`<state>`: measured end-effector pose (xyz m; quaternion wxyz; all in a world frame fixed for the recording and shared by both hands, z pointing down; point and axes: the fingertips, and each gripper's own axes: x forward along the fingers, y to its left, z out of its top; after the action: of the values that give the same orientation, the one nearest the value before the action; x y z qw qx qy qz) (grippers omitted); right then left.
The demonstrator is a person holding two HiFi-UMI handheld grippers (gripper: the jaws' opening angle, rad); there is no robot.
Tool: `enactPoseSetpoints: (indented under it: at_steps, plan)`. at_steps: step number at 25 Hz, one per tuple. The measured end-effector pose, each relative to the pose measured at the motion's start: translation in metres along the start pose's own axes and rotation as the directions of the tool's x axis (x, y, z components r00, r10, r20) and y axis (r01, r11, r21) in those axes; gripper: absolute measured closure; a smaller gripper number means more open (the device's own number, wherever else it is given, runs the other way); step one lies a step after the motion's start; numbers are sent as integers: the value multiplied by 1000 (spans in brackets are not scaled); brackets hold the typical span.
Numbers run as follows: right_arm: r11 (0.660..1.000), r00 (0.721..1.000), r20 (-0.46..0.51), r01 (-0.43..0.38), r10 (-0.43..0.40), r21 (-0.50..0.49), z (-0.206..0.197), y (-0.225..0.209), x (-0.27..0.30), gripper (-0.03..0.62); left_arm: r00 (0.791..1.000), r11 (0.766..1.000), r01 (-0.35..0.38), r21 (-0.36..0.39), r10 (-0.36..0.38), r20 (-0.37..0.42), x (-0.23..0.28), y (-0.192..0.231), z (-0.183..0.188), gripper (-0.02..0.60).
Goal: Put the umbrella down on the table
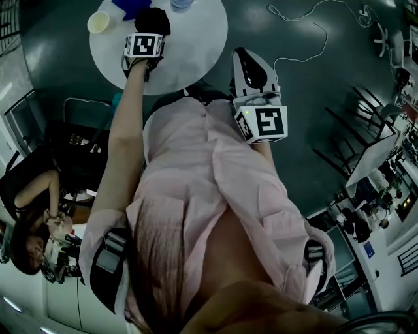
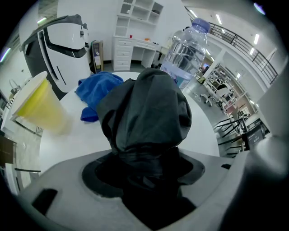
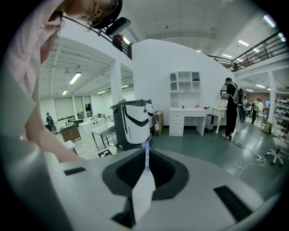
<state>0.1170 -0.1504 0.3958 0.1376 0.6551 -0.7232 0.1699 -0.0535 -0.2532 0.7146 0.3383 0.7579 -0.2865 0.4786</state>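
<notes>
Head view: the left gripper (image 1: 147, 36) is out over the round white table (image 1: 196, 45), steeply nose-down, with the folded black fabric umbrella (image 1: 155, 19) at its tip. A pale yellow plastic cup (image 1: 98, 21) and a crumpled blue cloth (image 1: 130, 8) sit near it on the tabletop. The right gripper (image 1: 251, 78) hangs off the table's edge, over the dark floor.

Left gripper view: here's the grip. The jaws are clamped round the umbrella (image 2: 146, 113), which bulges out ahead of the left gripper (image 2: 144, 167). Bare white table (image 2: 76, 140) lies just beneath, with the cup (image 2: 40, 106) to the left, the cloth (image 2: 97, 88) behind and a clear plastic water bottle (image 2: 185, 54) beyond. Whether the umbrella touches the surface yet, I can't tell.

Right gripper view: the right gripper (image 3: 145, 173) has its jaws pressed together with nothing between them.

To do this well, I'd aim for that bare patch in front, clear of the cup and bottle. Let the bundle rest fully on the table before the jaws part, or it could roll off.
</notes>
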Motion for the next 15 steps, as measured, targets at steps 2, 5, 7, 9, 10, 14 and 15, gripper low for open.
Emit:
enactPoseSetpoints:
  at_steps: [2, 5, 7, 9, 10, 14, 15]
  plan:
    - [1000, 1000, -2, 0, 0, -1, 0, 1, 0, 553, 1000, 1000, 2, 2, -2, 8, 5, -1, -2, 268]
    - [1000, 1000, -3, -3, 3, -8, 0, 2, 0, 553, 1000, 1000, 4, 8, -4, 27, 2, -8, 2, 268]
    - [1000, 1000, -2, -3, 3, -8, 0, 4, -1, 553, 999, 1000, 3, 12, -3, 33, 2, -10, 3, 268]
    - [1000, 1000, 0, -3, 3, -7, -1, 5, -1, 553, 999, 1000, 7, 14, -7, 37, 2, -10, 2, 268]
    - [1000, 1000, 2, -4, 4, -6, 0, 5, -1, 553, 999, 1000, 7, 16, -7, 37, 0, -10, 2, 268]
    - [1000, 1000, 8, -12, 12, -6, 2, 2, -2, 553, 999, 1000, -11, 16, 10, 40, -13, -6, 5, 237]
    - [1000, 1000, 9, -15, 15, -5, 2, 2, -2, 553, 999, 1000, -9, 13, 8, 47, -15, -6, 6, 232]
